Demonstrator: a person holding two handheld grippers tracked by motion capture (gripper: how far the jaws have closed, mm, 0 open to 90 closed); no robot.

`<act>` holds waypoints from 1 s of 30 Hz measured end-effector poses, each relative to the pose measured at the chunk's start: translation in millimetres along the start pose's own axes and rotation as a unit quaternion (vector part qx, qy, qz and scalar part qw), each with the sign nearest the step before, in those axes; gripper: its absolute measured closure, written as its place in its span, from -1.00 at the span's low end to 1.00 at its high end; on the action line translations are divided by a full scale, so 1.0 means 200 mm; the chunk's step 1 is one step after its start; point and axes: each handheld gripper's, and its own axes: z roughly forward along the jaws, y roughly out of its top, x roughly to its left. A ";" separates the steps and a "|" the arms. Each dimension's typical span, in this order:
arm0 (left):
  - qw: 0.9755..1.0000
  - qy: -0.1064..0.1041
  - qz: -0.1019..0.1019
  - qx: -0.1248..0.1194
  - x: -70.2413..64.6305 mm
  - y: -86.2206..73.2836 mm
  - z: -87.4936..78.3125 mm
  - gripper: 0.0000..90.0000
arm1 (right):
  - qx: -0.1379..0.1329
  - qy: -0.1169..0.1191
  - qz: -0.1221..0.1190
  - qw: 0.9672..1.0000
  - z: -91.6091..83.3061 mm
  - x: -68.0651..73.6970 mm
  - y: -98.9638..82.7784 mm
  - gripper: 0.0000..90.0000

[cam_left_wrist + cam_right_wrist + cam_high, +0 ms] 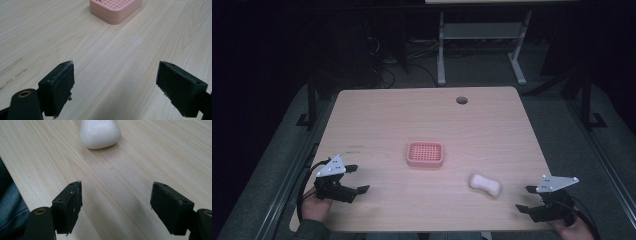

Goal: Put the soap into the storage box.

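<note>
A pink soap dish [425, 154] with a grid top sits in the middle of the wooden table [422, 120]. To its lower right lies a white bar of soap [485, 184]. My left gripper [356, 179] rests open near the table's front left corner, pointing toward the dish [115, 10], nothing between its jaws. At the front right corner my right gripper [526, 198] stands open and empty. Its camera looks at the soap [100, 133] a short way ahead of the pads [68, 206].
A round cable hole [461, 100] is in the table's far side. Beyond the table, a white desk frame [482, 45] stands on a dark floor with cables. The table's front edge [22, 185] runs close to the right gripper.
</note>
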 end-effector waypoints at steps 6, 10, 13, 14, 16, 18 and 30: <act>1.000 0.000 0.001 0.000 0.00 0.00 0.00 -0.67 | 0.007 0.004 -0.007 1.000 0.01 0.01 0.02 -0.44; 1.000 0.001 0.000 0.000 0.00 0.00 -0.01 -0.67 | 0.013 0.007 -0.017 1.000 0.02 0.02 0.06 -0.45; 1.000 0.001 0.000 0.000 0.00 0.00 -0.01 -0.67 | 0.019 0.007 -0.020 1.000 0.03 0.02 0.07 -0.47; 1.000 0.001 0.000 0.001 0.00 0.00 -0.01 -0.67 | 0.026 0.009 -0.020 0.999 0.04 0.02 0.09 -0.47; 1.000 0.001 0.000 0.000 0.00 0.00 -0.01 -0.67 | 0.030 0.010 -0.023 0.999 0.04 0.02 0.11 -0.47; 1.000 0.002 0.000 0.001 0.00 0.00 -0.01 -0.67 | 0.031 0.011 -0.026 0.999 0.05 0.02 0.12 -0.49; 1.000 0.002 0.001 0.001 0.00 0.00 0.00 -0.67 | 0.034 0.013 -0.034 0.999 0.07 0.04 0.19 -0.55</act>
